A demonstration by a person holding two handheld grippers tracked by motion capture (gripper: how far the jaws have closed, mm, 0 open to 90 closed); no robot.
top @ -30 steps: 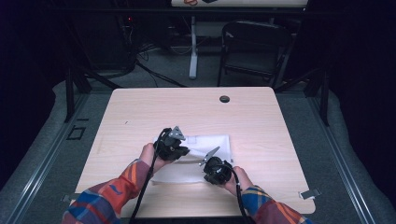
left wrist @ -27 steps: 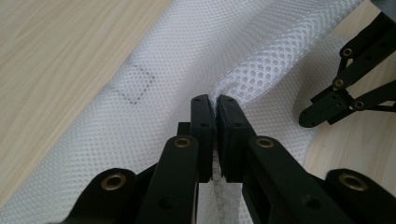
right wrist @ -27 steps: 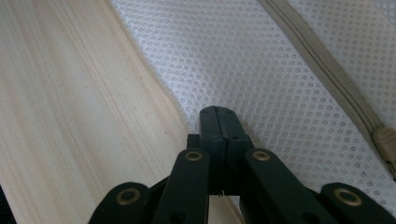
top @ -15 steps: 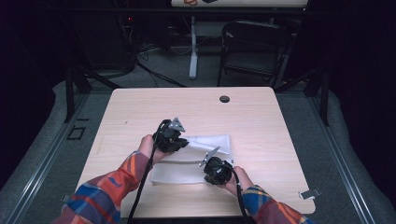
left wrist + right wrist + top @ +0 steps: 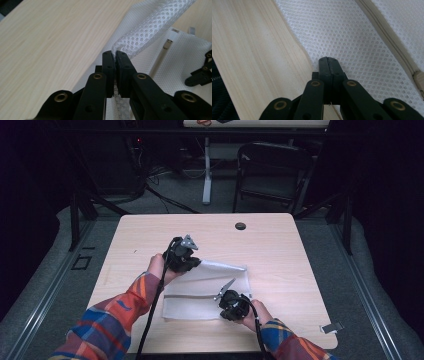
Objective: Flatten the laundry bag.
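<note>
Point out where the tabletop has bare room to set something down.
Bare wood runs across the far half of the table, broken by one dark round cap. A bare strip lies right of the mesh bag. The near middle is crowded: bag, left gripper, right gripper.

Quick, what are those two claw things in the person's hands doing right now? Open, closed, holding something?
Left gripper: closed, pinching a raised fold of the white mesh zippered bag.
Right gripper: closed over the bag's edge; whether mesh is clamped cannot be told.
</note>
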